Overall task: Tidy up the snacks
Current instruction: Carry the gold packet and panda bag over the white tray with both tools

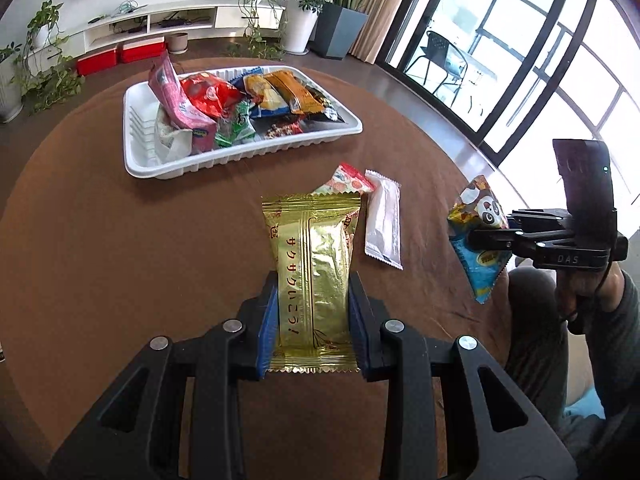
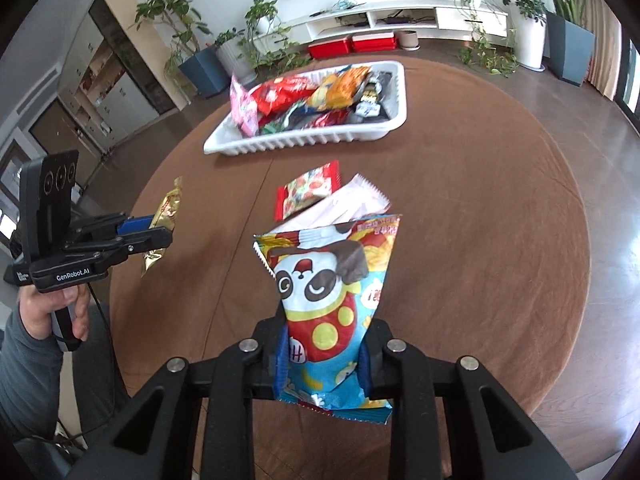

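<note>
One white tray (image 1: 140,160) upper left; two packets lie centre; left gripper (image 1: 314,320) pinches gold packet (image 1: 312,264); right gripper (image 2: 324,350) clamps panda packet (image 2: 328,292).

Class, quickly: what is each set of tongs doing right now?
Left tongs: closed on the gold snack packet.
Right tongs: closed on the panda snack bag.

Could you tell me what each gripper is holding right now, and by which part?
The left gripper pinches the gold snack packet across its lower half. The right gripper pinches the panda snack bag near its bottom end.
</note>
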The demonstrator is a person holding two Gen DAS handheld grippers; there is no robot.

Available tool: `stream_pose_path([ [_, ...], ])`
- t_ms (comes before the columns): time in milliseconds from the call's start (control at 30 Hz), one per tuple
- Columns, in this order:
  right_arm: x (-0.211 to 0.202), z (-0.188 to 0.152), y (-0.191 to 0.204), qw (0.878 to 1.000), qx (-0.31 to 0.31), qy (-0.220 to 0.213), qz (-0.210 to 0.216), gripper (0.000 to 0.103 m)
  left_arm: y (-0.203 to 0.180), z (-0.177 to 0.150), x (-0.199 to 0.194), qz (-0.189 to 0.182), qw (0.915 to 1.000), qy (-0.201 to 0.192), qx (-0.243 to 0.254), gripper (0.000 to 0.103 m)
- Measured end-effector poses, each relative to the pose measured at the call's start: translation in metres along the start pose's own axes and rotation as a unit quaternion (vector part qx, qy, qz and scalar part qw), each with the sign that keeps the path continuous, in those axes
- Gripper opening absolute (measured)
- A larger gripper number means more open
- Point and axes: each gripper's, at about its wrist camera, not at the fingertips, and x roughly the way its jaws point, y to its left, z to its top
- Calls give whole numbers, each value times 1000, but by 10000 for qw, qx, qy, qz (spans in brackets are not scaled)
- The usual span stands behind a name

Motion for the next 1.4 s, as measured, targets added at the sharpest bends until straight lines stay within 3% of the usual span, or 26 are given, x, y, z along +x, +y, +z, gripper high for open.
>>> stream_pose_path([
  [333, -36, 63, -29, 9957, 533, -757, -79, 29, 30, 65, -28, 261, 9983, -495, -142, 29],
  [567, -41, 143, -3, 9932, 212, -1121, 246, 29, 39, 120, -20, 358, 9971, -617, -257, 29],
  [867, 32, 226, 9, 9951, 304, -746, 570, 29, 42, 164, 48, 710, 9966, -346, -248, 29],
  [1200, 104, 255, 4, 9991, 267, -271, 212, 29, 56, 170, 112, 1067, 9942, -45, -92, 29],
  [1400, 133, 255, 15, 10000, 0, -65, -23, 29, 57, 167, 127, 1143, 9934, 27, 9, 30],
])
